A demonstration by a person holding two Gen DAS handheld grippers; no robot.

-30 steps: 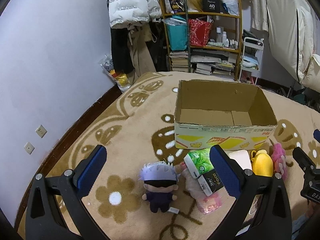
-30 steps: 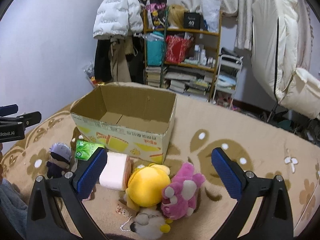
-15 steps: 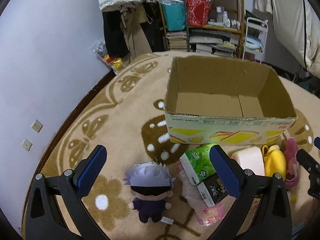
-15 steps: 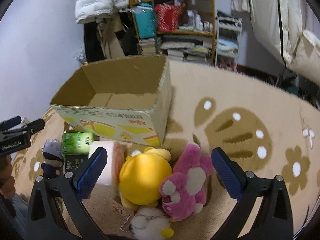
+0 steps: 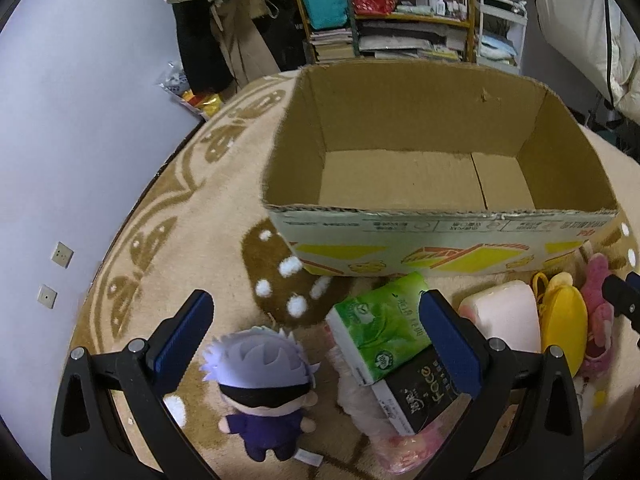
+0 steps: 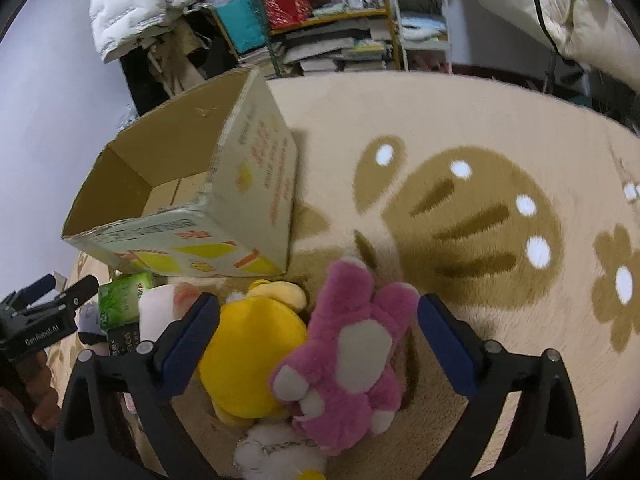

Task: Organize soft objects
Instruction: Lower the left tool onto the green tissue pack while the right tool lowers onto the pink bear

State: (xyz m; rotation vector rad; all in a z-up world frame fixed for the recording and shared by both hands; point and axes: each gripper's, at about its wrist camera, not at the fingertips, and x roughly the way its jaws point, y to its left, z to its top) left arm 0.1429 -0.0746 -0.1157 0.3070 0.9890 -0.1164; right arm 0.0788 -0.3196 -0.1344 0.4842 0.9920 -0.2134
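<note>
We brought both grippers down toward the toys heaped in front of the open brown cardboard box point(image 5: 440, 236), which sat empty on the tan flower-patterned rug point(image 6: 480, 128); a second earlier each camera had looked across the room at the shelves, and now each looked down into the pile. Our left gripper point(image 5: 316, 340) hung wide open and empty above the small grey-haired plush doll in a dark blue outfit point(image 5: 262, 384), with the green paper tissue pack point(image 5: 380, 328) and the black tissue pack point(image 5: 416, 396) beneath its right finger. Our right gripper point(image 6: 318, 344) had rolled as it dropped; its jaws were closing, with the fuzzy pink plush bear point(image 6: 352, 356) and the round yellow plush toy point(image 6: 252, 360) between them, the pads not yet pressing on either. A pale pink foam block point(image 5: 500, 316) lay between the tissue packs and the yellow toy. By our reading, the sorting had barely begun: nothing was in the box, and the first pick-up looked to be the bear.
</note>
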